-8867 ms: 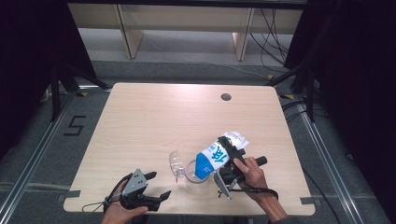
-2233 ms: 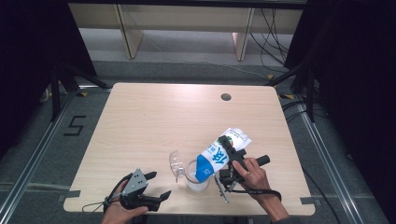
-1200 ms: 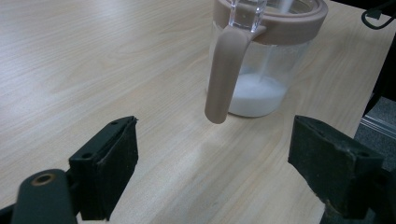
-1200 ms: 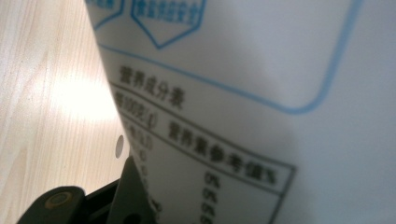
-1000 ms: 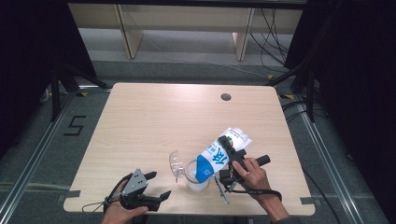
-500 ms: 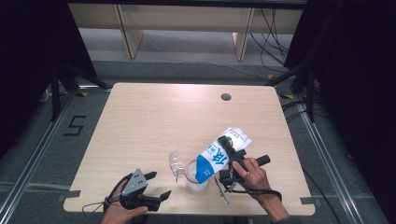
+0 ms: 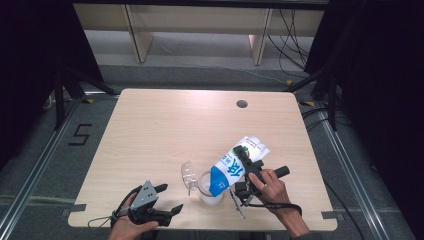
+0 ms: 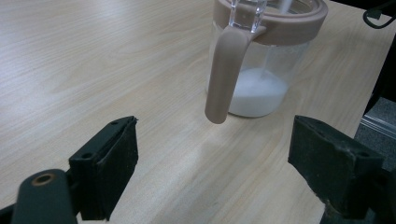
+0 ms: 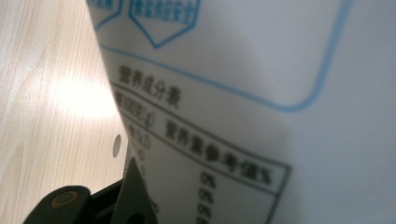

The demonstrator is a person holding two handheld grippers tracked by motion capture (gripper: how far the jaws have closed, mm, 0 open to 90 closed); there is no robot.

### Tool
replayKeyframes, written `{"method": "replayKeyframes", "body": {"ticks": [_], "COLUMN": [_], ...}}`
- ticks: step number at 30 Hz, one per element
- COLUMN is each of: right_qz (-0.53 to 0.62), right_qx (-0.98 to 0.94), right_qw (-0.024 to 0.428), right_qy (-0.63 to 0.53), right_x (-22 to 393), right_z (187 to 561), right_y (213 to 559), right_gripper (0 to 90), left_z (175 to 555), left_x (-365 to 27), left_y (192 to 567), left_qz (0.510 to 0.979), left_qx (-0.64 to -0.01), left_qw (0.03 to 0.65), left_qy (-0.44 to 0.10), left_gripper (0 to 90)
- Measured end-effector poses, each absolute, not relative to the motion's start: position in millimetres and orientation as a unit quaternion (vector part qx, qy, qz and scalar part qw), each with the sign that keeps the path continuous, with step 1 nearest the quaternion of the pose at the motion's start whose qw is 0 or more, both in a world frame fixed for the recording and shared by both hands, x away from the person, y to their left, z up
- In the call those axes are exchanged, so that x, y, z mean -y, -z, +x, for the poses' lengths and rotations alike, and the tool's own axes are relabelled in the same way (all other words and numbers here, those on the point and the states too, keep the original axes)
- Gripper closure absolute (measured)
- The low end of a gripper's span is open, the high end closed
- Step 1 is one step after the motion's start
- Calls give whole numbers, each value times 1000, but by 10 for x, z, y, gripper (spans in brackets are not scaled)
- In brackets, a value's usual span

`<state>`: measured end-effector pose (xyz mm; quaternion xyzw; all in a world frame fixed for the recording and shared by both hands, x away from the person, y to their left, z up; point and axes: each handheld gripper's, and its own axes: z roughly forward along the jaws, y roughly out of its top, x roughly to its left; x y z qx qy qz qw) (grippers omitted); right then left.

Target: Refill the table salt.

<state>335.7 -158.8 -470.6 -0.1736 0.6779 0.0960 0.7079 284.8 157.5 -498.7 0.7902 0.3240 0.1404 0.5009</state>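
Note:
A white and blue milk carton hangs tilted, spout down, over a clear jug near the table's front edge. My right gripper is shut on the carton's sides, and in the right gripper view the printed carton wall sits very close. The jug has a brown rim and a brown handle, its hinged lid stands up, and white milk covers its bottom. My left gripper rests open at the front left, jaws wide and pointing at the jug, apart from it.
The light wooden table has a small round cable hole at its back right. Dark floor, metal rails and shelf legs surround the table.

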Motion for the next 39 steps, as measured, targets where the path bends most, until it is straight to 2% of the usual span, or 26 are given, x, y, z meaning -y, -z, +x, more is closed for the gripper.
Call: {"method": "replayKeyframes", "body": {"ticks": [39], "right_qz": [-168], "right_qx": [-679], "right_qw": [708], "right_qy": [-95], "right_x": [1600], "right_z": [3348], "right_y": [4696], "right_gripper": [654], "left_z": [2848], "left_x": [-1575], "left_y": [4988], "left_qz": [791], "left_qx": [-324], "left_qw": [500], "left_qy": [-141], "left_gripper": [153]}}
